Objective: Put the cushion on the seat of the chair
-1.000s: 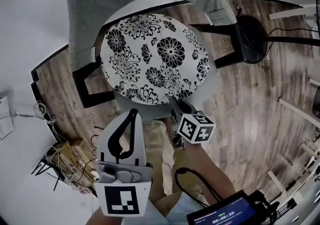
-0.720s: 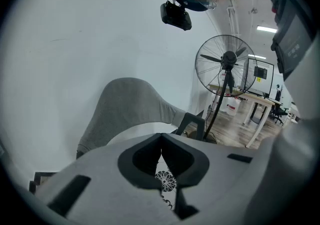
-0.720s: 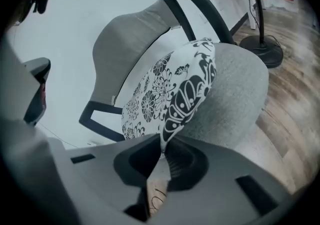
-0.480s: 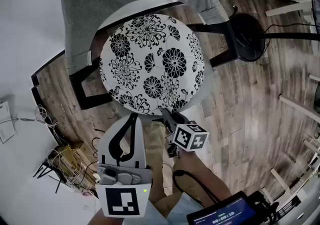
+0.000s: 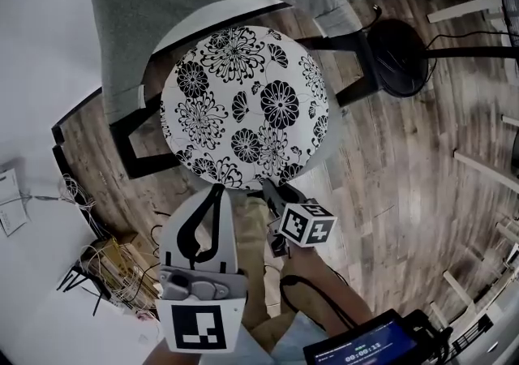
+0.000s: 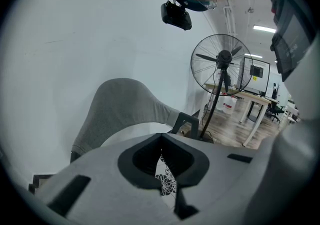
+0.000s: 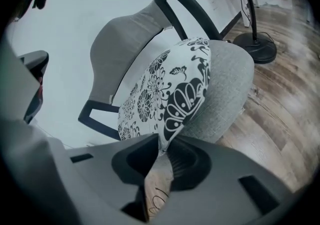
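Right hand-held gripper (image 5: pixel 268 186): clamped on near rim of cushion (image 5: pixel 243 104)
Left hand-held gripper (image 5: pixel 216 190): jaws together, empty, beside cushion
Cushion: tilted over chair seat (image 7: pixel 227 89)

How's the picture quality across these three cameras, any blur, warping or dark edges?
Head view: strong fisheye, the floorboards bow. Left gripper view: dark rim all round, the ceiling light glares. Right gripper view: the cushion is sharp but blurred between the jaws.
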